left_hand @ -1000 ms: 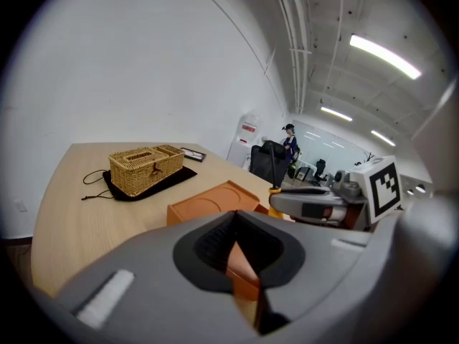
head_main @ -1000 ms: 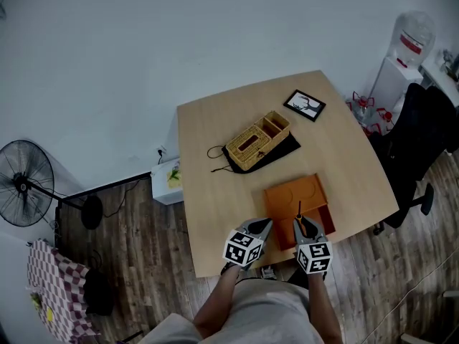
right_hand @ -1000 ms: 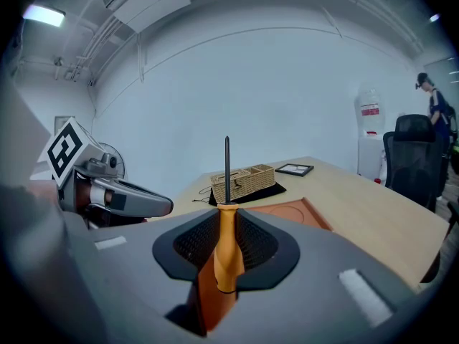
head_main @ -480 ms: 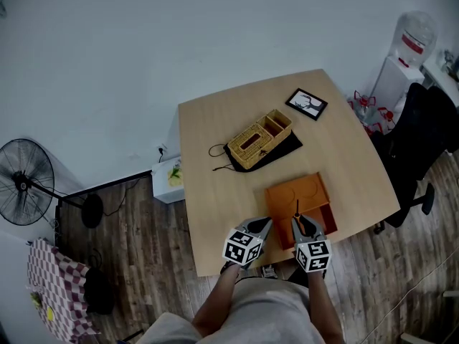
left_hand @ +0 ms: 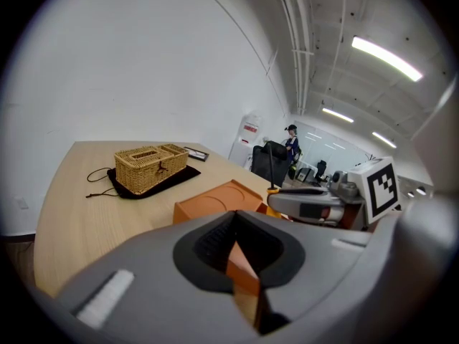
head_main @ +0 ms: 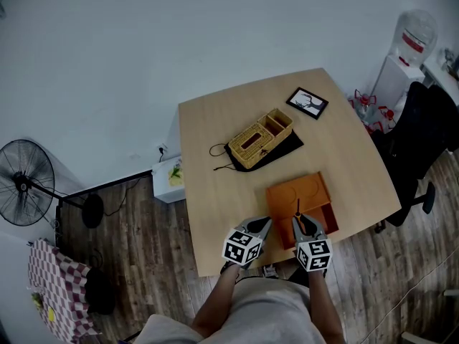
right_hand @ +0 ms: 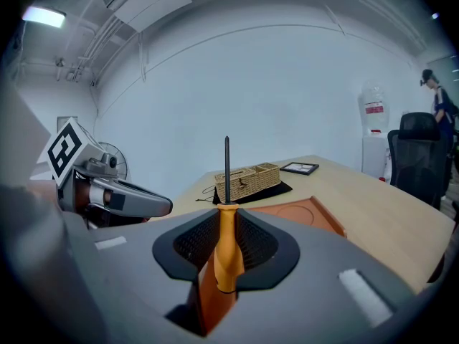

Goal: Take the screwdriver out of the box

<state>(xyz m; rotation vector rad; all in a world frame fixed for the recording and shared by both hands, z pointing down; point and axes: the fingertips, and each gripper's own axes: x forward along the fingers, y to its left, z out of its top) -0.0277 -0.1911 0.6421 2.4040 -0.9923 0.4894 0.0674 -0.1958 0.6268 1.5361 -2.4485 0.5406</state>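
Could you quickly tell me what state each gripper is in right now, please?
Left gripper: closed, holding nothing.
Right gripper: closed on the orange handle of the screwdriver, shaft pointing up.

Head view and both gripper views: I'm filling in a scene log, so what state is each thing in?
right gripper: shut on the orange-handled screwdriver.
orange-handled screwdriver: upright, shaft pointing up.
left gripper: jaws together, nothing held.
flat orange box: on the wooden table, near right part looks open.
woven wicker basket: upright on a black cloth bag.
black picture frame: lying flat.
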